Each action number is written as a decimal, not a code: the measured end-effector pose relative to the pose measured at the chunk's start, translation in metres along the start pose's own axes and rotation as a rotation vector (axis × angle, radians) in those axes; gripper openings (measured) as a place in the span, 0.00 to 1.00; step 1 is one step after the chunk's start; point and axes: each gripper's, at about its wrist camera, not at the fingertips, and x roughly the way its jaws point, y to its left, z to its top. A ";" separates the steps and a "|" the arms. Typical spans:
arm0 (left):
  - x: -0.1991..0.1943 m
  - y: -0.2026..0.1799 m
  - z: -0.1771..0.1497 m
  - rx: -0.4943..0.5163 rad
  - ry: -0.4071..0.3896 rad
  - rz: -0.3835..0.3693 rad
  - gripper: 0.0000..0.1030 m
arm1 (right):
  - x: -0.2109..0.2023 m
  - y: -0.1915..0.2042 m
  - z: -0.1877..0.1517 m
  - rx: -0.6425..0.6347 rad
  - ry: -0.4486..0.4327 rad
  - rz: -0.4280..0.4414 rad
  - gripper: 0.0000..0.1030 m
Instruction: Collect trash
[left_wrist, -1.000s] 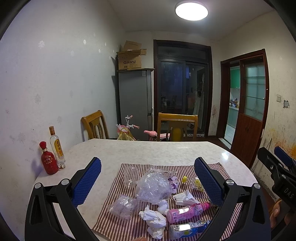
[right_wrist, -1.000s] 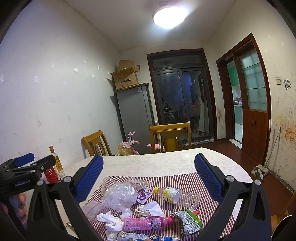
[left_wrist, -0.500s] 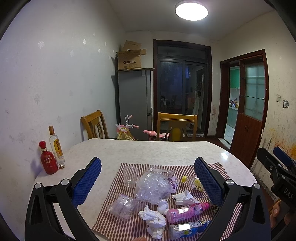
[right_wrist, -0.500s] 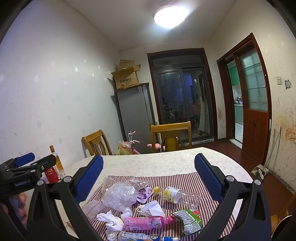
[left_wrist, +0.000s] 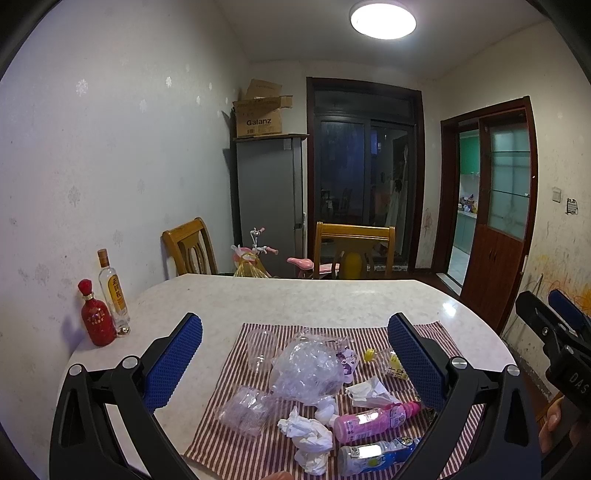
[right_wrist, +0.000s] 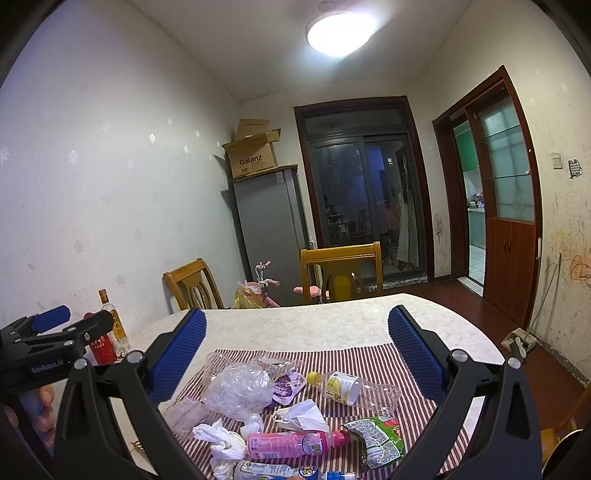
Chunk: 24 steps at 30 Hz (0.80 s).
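Observation:
Trash lies on a red-and-white striped cloth (left_wrist: 428, 332) (right_wrist: 369, 360) at the near end of the table. A crumpled clear plastic bag (left_wrist: 306, 371) (right_wrist: 240, 389), a pink bottle (left_wrist: 373, 421) (right_wrist: 295, 443), a blue-labelled bottle (left_wrist: 373, 454), crumpled tissues (left_wrist: 308, 437) (right_wrist: 223, 443), a clear bottle with a yellow cap (right_wrist: 351, 387) and a green snack wrapper (right_wrist: 380, 441) are among it. My left gripper (left_wrist: 295, 362) hangs open above the pile, holding nothing. My right gripper (right_wrist: 295, 354) is open too, above the same pile.
A red bottle (left_wrist: 95, 319) and a tall clear bottle (left_wrist: 112, 291) stand at the table's left edge by the wall. Two wooden chairs (left_wrist: 354, 251) (left_wrist: 190, 247), a child's pink tricycle (left_wrist: 258, 254) and a grey fridge (left_wrist: 269, 203) stand beyond the table.

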 end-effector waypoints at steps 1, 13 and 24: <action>-0.001 0.000 0.000 0.000 0.000 0.000 0.95 | 0.000 0.000 0.000 0.000 0.001 0.000 0.96; 0.000 0.007 -0.008 -0.002 0.011 -0.003 0.95 | 0.005 0.000 -0.005 -0.003 0.015 0.000 0.96; 0.012 0.010 -0.012 -0.002 0.038 -0.005 0.95 | 0.016 0.000 -0.008 -0.004 0.040 -0.007 0.96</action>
